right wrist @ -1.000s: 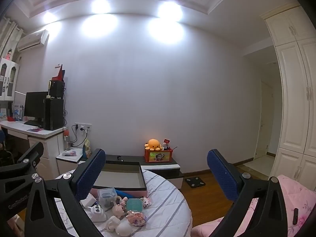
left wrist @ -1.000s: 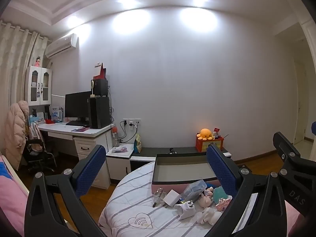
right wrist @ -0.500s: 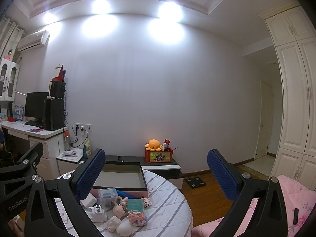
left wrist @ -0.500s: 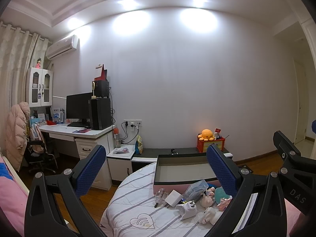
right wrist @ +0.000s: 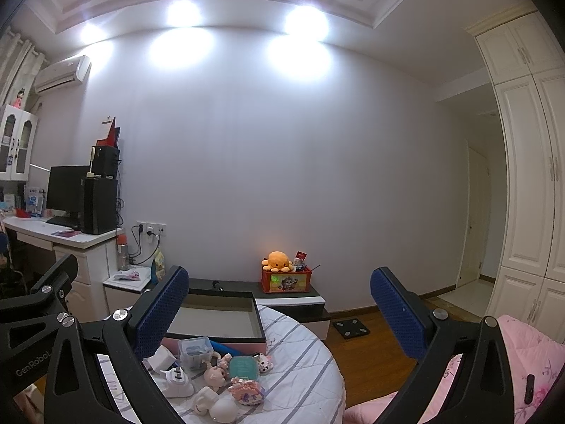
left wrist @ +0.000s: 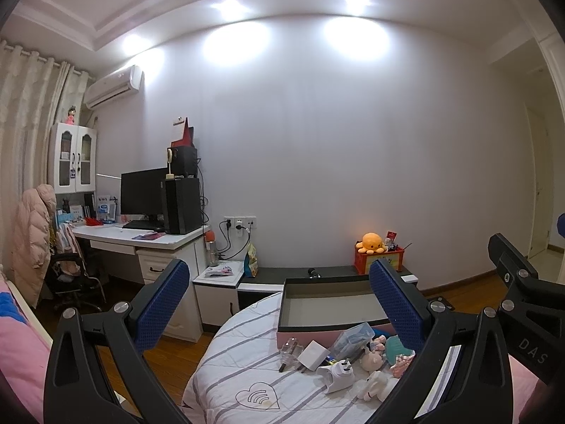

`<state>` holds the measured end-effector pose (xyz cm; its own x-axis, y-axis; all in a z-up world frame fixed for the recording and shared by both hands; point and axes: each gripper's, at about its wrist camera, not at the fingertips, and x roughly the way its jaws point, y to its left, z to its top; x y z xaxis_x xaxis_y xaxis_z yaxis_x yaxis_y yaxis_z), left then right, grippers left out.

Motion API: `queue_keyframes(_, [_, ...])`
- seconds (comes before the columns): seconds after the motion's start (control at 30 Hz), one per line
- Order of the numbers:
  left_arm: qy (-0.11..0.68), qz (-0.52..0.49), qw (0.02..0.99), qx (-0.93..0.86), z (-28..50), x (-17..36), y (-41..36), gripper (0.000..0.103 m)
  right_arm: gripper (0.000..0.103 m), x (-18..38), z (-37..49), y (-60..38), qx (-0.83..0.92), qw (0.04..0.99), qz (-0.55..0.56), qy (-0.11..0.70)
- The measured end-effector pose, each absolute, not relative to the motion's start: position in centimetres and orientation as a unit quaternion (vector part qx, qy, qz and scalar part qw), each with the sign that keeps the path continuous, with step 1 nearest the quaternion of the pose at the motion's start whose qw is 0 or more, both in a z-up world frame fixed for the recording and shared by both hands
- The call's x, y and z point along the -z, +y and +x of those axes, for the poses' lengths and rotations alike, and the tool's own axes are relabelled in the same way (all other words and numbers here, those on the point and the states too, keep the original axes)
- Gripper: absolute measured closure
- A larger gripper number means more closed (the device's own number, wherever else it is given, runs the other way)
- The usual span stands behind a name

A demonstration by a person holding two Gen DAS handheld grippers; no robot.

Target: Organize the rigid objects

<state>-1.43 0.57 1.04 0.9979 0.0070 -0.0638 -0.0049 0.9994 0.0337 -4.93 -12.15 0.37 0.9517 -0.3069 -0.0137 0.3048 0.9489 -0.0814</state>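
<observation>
The left tool [left wrist: 275, 304] hangs above the round striped desk [left wrist: 226, 364] with its blue-padded fingers spread wide and nothing between them; the right tool [right wrist: 279, 312] is likewise spread wide and empty, held to the right of it. Since a second ago the left view has drifted slightly: the monitor [left wrist: 143, 192] and the air conditioner [left wrist: 114, 86] sit a touch further right and lower in frame, while the right view has barely changed. Nothing on the desk has shifted.

The task's things lie in a loose heap on the near side of the desk, just in front of the open tray [right wrist: 219, 318] with its dark rim and pink wall. In the heap are a white charger [left wrist: 312, 355], a white plug adapter [left wrist: 339, 371], a clear plastic box [right wrist: 194, 349], a teal case [right wrist: 243, 367], a small doll figure [right wrist: 215, 376] and a pink trinket [right wrist: 247, 390]; a clear item with prongs [left wrist: 289, 348] may be another plug, though it is too small to tell. The tray looks empty inside. Neither tool touches any of them
</observation>
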Motion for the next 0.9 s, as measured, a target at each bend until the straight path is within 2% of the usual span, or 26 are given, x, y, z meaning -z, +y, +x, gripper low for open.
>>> queue_keyframes(0.9, [0.027, 0.019, 0.999, -0.021, -2.24, -1.31, 1.2, 0.0, 0.0, -0.33, -5.28, -11.48, 0.134, 0.99, -0.039, 0.005])
